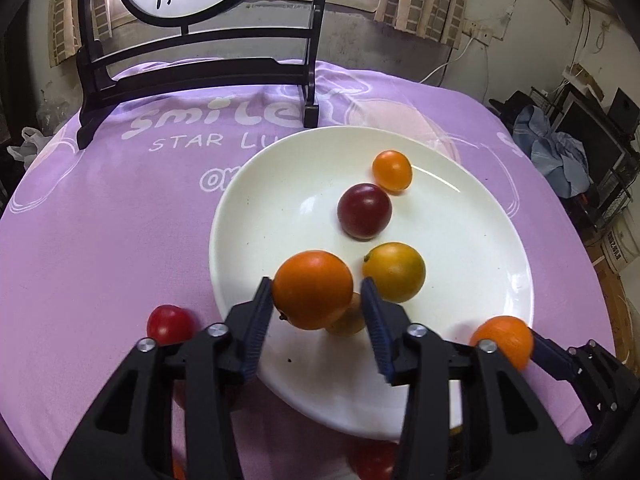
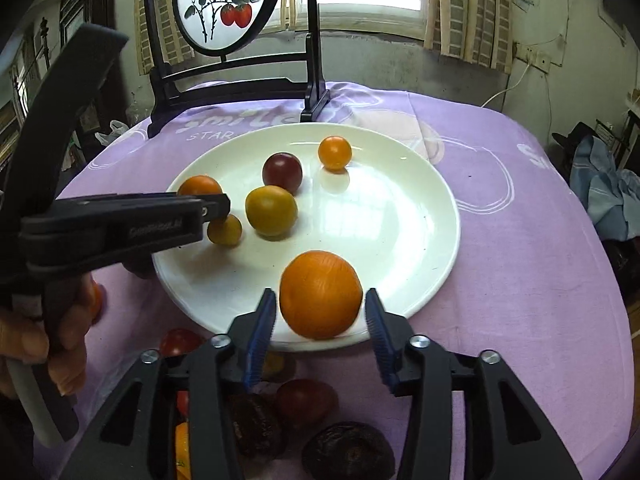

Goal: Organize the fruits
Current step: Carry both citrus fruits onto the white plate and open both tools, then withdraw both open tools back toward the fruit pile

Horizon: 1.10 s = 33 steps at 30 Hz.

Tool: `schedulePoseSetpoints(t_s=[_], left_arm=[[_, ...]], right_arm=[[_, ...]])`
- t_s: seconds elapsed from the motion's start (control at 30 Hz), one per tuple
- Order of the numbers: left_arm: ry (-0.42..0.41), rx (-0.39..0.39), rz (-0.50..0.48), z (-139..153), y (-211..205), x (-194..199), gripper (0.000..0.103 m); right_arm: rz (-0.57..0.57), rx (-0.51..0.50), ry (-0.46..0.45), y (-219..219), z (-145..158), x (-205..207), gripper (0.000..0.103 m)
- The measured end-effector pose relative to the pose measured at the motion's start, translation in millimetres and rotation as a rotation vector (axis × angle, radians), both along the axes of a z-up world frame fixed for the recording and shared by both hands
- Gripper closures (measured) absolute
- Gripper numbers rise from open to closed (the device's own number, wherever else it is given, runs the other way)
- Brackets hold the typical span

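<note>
Left gripper [image 1: 316, 308]: jaws apart, blue ribbed pads either side of an orange tomato [image 1: 313, 289]. The left pad is at the fruit's skin, the right pad stands clear with a gap, so no clamp is made. In the right wrist view this gripper [image 2: 216, 206] reaches in from the left over the plate, a hand [image 2: 44, 332] on its grip.

Right gripper [image 2: 320, 316]: jaws apart, a large orange tomato [image 2: 321, 294] between the pads with a gap at both sides. The fruit sits at the plate's near rim (in the left wrist view it shows at the plate's near right edge [image 1: 503, 340]).

Just beyond and below the left gripper's tips: a small yellow-brown tomato [image 2: 225, 231], partly hidden by the orange one in the left wrist view.

Further out from both tools, on the white plate [image 2: 400, 232]:
- yellow tomato [image 2: 271, 211], just right of the left gripper's tips
- dark red tomato [image 2: 282, 172], beyond the yellow one
- small orange tomato [image 2: 335, 153], farthest, near the plate's far rim

Off the plate, on the purple printed cloth [image 1: 100, 220]:
- red tomato [image 1: 169, 324], just left of the left gripper
- several dark and red fruits [image 2: 306, 402] close beneath the right gripper, partly hidden by it

Far end of the table: black stand with a round painted screen [image 2: 224, 4].
</note>
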<state>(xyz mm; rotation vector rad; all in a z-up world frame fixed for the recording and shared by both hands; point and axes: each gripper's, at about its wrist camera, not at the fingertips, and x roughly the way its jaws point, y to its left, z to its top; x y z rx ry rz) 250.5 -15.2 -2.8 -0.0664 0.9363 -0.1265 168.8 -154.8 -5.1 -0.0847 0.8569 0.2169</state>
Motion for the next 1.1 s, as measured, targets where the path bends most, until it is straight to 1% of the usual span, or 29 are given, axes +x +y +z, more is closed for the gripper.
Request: schedulePoseSetpoints(t_s=[0.03, 0.1, 0.27, 0.33, 0.43, 0.5, 0.57, 0.7, 0.8, 0.83, 1.0, 1.1], left_arm=[[-0.002, 0.005, 0.008, 0.3, -0.4, 1.0, 0.032], [-0.022, -0.009, 0.004, 2.9, -1.1, -1.7, 0.031], [-0.031, 0.002, -0.026, 8.6, 0.5, -20.4, 0.029], [-0.032, 0.020, -0.015, 11.8, 5.2, -31.5, 0.023], [-0.054, -0.004, -0.007, 18.1, 17.2, -52.8, 0.021], [-0.061, -0.014, 0.000, 20.5, 25.3, -68.9, 0.019], [-0.071, -0.012, 0.002, 22.0, 32.4, -83.9, 0.019], [-0.095, 0.020, 0.024, 22.8, 43.9, -111.0, 0.016], [-0.099, 0.033, 0.030, 21.7, 51.5, -129.4, 0.015], [-0.098, 0.035, 0.029, 20.8, 53.7, -133.6, 0.014], [-0.086, 0.043, 0.023, 11.9, 65.1, -158.2, 0.012], [-0.090, 0.058, 0.042, 5.0, 73.0, -168.0, 0.011]], right_arm=[[0.003, 0.007, 0.001, -2.0, 0.8, -0.6, 0.052], [0.004, 0.013, -0.001, -4.3, 2.6, -2.3, 0.052], [0.007, 0.013, -0.002, -4.4, 4.8, -5.8, 0.051], [0.011, 0.012, -0.006, -4.0, 7.1, -10.3, 0.051], [0.025, 0.014, -0.028, -2.5, 14.5, -19.8, 0.051], [0.034, 0.018, -0.039, -1.5, 18.6, -27.3, 0.048], [0.042, 0.016, -0.048, 0.2, 22.0, -36.5, 0.048], [0.056, 0.027, -0.058, 0.7, 26.6, -58.0, 0.048], [0.059, 0.050, -0.059, -0.9, 28.3, -77.7, 0.040], [0.059, 0.055, -0.063, -0.9, 28.4, -86.0, 0.040], [0.081, 0.078, -0.045, 4.7, 19.8, -124.8, 0.040], [0.099, 0.080, -0.006, 12.3, 8.3, -143.1, 0.040]])
